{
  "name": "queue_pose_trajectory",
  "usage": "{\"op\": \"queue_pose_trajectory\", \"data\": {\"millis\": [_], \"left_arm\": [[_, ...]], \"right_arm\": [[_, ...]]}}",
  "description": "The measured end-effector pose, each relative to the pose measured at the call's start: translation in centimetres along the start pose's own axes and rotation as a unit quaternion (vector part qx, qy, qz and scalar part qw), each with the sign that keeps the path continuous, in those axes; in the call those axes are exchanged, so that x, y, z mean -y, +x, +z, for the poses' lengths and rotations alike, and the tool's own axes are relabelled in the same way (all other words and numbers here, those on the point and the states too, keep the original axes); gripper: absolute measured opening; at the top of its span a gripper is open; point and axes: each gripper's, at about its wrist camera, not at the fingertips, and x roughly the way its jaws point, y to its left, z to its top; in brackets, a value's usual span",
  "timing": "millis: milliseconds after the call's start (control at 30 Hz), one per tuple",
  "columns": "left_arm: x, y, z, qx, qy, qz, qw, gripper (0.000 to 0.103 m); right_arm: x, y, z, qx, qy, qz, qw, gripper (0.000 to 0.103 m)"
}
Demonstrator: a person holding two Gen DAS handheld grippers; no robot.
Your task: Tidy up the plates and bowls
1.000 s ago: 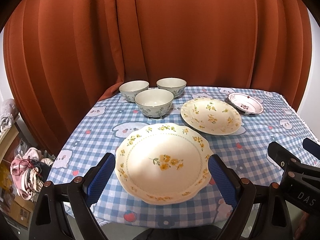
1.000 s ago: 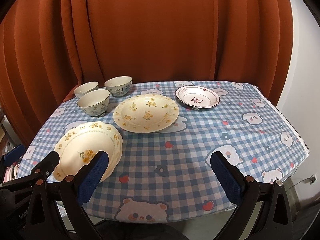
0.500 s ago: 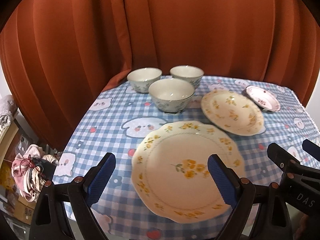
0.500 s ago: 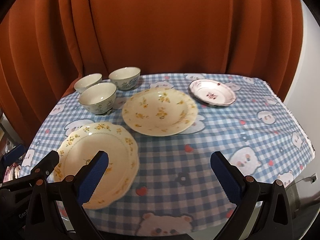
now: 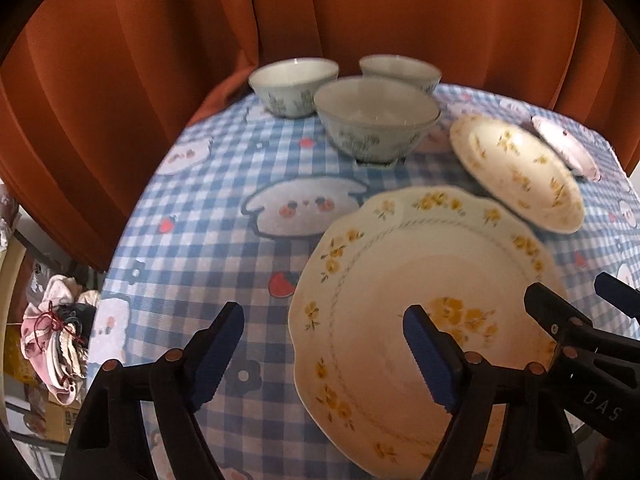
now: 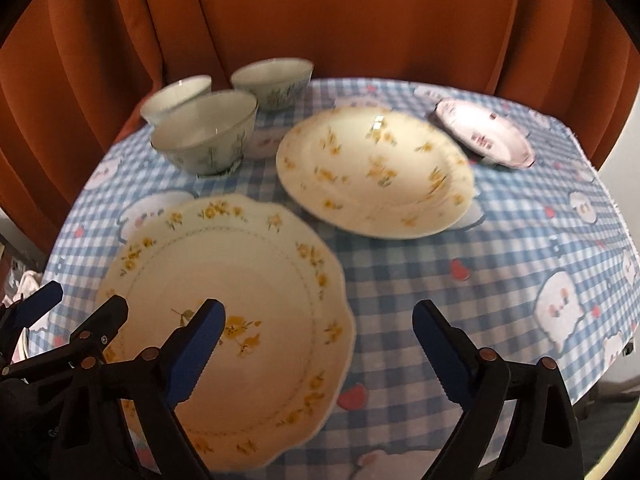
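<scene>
Stock on the blue-and-white checked tablecloth (image 6: 400,280), as I find it:

Item one: large cream scalloped plate with yellow flowers (image 5: 424,320), nearest me, close to the table's near edge. My left gripper (image 5: 324,344) straddles its left rim, one blue pad over the cloth, the other above the plate's centre. My right gripper (image 6: 316,344) straddles its right rim likewise. Both sets of jaws stand wide and have just been narrowing a little; neither presses on the rim, so nothing is held. I judge the two-sided approach suits a broad, flat, slippery dish that one pinch would tip.

Item two: round cream plate with scattered yellow sprigs (image 6: 376,172), just beyond the first, apart from it.

Item three: small white dish with a dark red rim and motif (image 6: 484,136), at the far right, near the second plate.

Item four: three pale celadon bowls with painted stems (image 6: 208,136), clustered at the far left by the rust-orange curtain (image 6: 320,12), unstacked.

Nothing is yet stacked; sorting looks barely begun.
</scene>
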Motion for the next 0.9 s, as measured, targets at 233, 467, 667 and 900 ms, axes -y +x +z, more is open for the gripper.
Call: {"op": "queue_pose_trajectory", "data": {"millis": [233,467,667,900], "left_arm": [[0.6,3.1,-0.2,-0.048,0.019,-0.024,0.9984,0.071],[0.6,3.9,0.4,-0.060,0.020,-0.042,0.9971,0.068],[0.7,4.1,0.6,-0.067,0.027,-0.043,0.9965,0.068],[0.7,4.2,0.8,-0.089,0.033,-0.045,0.9945,0.068]], "right_arm": [[-0.8,3.1,-0.2,-0.048,0.004,-0.009,0.999,0.087],[-1.0,4.7,0.0,-0.070,0.007,-0.011,0.997,0.075],[-1.1,5.2,0.3,-0.082,0.005,-0.021,0.996,0.072],[-0.7,5.0,0.4,-0.099,0.018,-0.016,0.995,0.072]]}}
